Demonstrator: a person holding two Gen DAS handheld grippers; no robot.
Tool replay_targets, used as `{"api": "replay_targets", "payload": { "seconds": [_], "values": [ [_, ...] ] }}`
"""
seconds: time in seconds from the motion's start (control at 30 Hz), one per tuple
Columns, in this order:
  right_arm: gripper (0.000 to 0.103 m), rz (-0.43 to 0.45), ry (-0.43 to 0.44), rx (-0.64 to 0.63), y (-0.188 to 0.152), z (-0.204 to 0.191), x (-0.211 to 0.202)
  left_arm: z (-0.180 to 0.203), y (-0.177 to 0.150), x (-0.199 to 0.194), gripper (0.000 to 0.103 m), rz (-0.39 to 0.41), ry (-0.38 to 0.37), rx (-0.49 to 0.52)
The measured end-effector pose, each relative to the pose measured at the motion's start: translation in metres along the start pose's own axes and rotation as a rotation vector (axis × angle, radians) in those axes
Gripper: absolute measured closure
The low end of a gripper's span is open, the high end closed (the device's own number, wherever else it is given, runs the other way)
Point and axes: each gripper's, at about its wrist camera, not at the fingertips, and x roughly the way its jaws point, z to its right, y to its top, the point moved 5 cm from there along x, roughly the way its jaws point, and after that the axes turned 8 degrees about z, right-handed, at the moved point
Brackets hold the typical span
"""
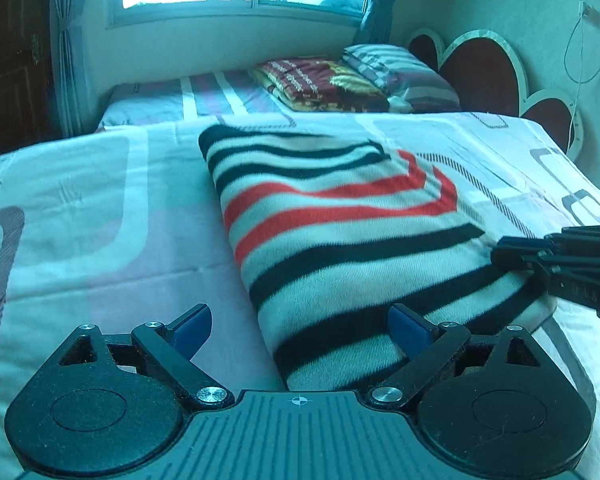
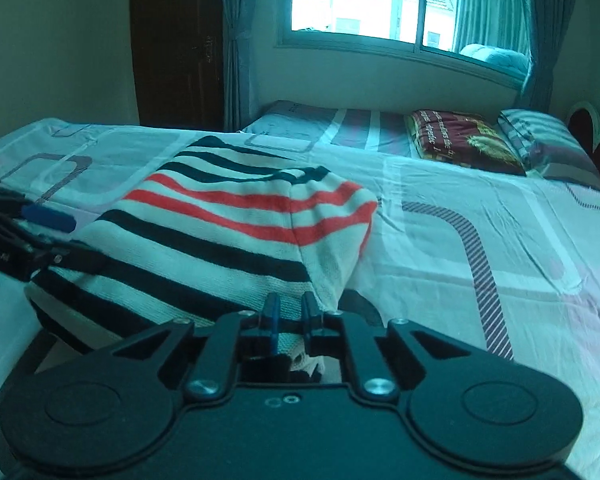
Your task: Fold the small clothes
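No basket, box or other container in either view; only a wide bed under a white sheet with pink and grey rounded-rectangle patterns [image 1: 100,208].

On that sheet, a folded knit garment, cream with black and red stripes [image 1: 340,240], thick and roughly rectangular, lying flat near the bed's near edge.

Left gripper, black with blue pads [image 1: 300,330], jaws spread wide and released, gripping nothing. Near left corner of the garment reaching in between the two fingers, the right pad [image 1: 408,330] at or just above the knit, the left pad [image 1: 192,330] over bare sheet beside the garment's left edge. Contact there hard to judge.

Right gripper, black, same build [image 2: 290,316], jaws nearly together and clenched on a fold of the cream knit at the garment's near right corner; cloth bunched between the narrow fingers and showing behind them. Seen from the left wrist, that same gripper lying low across the garment's right edge.

Farther back, a second bed with a striped sheet [image 1: 204,96], bearing a folded dark red and yellow patterned blanket [image 1: 320,80] just beside a grey striped pillow [image 1: 400,76]. Behind, a bright window with blue-grey curtains [image 2: 400,4].
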Motion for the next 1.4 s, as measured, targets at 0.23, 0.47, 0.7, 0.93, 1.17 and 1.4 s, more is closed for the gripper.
{"api": "replay_targets", "payload": {
  "seconds": [0.23, 0.47, 0.7, 0.93, 1.17, 1.4],
  "values": [
    [0.093, -0.015, 0.034, 0.148, 0.002, 0.014, 0.003, -0.002, -0.011, -0.001, 0.008, -0.032, -0.024, -0.006],
    [0.022, 0.042, 0.075, 0.501, 0.013, 0.071, -0.018, -0.037, 0.011, -0.001, 0.008, -0.014, -0.248, -0.219],
    [0.027, -0.113, 0.267, 0.849, -0.016, 0.112, 0.033, -0.068, 0.013, 0.051, 0.013, -0.121, -0.401, -0.495],
    [0.022, -0.195, 0.350, 0.861, -0.018, 0.119, 0.068, -0.076, 0.011, 0.082, 0.013, -0.163, -0.481, -0.564],
    [0.022, -0.289, 0.413, 0.753, 0.001, 0.095, 0.091, -0.065, 0.023, 0.101, 0.013, -0.186, -0.507, -0.528],
    [0.030, -0.325, 0.521, 0.772, 0.000, 0.075, 0.095, -0.069, 0.023, 0.100, 0.013, -0.191, -0.528, -0.517]
  ]
}}
